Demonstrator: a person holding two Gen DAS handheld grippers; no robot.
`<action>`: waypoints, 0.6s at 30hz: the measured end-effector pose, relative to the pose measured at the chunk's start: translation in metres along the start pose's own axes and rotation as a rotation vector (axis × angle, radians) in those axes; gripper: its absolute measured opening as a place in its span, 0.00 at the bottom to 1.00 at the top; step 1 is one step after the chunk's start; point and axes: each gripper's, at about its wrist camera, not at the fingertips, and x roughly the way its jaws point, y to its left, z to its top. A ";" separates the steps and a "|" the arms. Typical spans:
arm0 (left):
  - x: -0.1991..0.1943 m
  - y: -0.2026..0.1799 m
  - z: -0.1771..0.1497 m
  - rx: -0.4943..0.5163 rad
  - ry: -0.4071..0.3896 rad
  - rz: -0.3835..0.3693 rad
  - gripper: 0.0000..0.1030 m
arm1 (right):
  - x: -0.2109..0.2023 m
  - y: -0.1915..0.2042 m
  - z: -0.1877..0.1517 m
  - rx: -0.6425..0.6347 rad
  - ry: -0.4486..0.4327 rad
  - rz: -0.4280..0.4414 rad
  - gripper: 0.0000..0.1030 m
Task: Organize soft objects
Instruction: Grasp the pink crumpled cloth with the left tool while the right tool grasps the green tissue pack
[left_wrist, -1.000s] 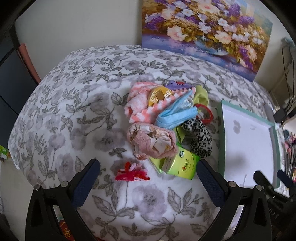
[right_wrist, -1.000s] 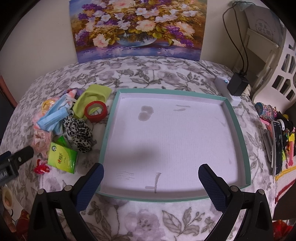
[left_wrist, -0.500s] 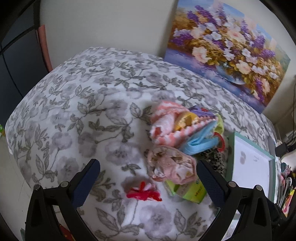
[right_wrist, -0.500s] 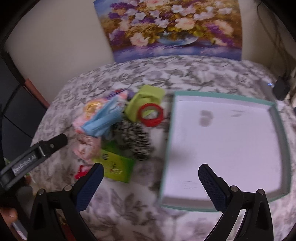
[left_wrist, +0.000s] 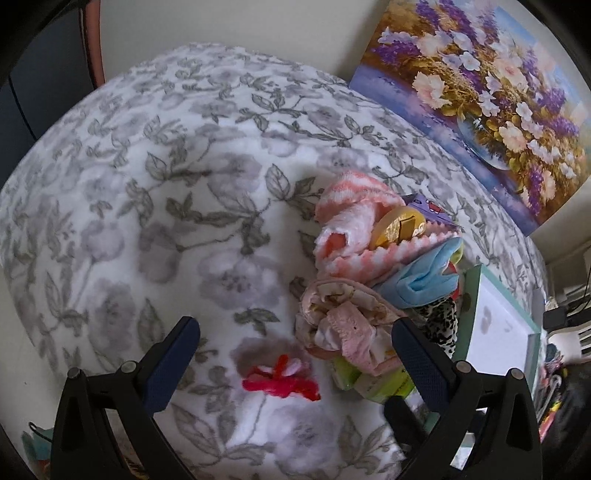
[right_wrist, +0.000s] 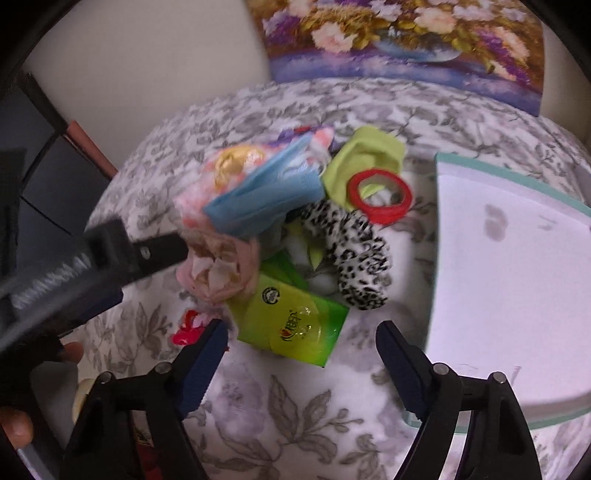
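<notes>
While poised over the pile (right_wrist: 280, 229), both tools gaping and empty: right tool (right_wrist: 299, 350) lately narrowed, packet (right_wrist: 295, 328) at twelve o'clock; left tool (left_wrist: 295, 354) likewise.

green pack (right_wrist: 292, 326): round white logo and red lettering on the front, too blurred to read
other things: no readable text

The right gripper (right_wrist: 297, 341) hangs over the floral bedspread (right_wrist: 295, 417), jaws apart and just been closing, nothing between them. Ahead lies the green tissue pack (right_wrist: 291, 325), the leopard scrunchie (right_wrist: 354, 254) beyond, the teal-rimmed tray (right_wrist: 480, 162) at the right edge.
</notes>
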 end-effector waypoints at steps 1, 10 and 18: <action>0.002 0.000 0.000 -0.002 0.005 0.005 1.00 | 0.004 0.002 0.000 -0.002 0.010 -0.001 0.79; 0.020 0.004 0.003 -0.051 0.052 -0.065 0.85 | 0.027 0.003 0.006 0.017 0.045 0.016 0.69; 0.029 0.001 0.000 -0.062 0.101 -0.153 0.34 | 0.028 0.003 0.010 0.039 0.045 0.032 0.66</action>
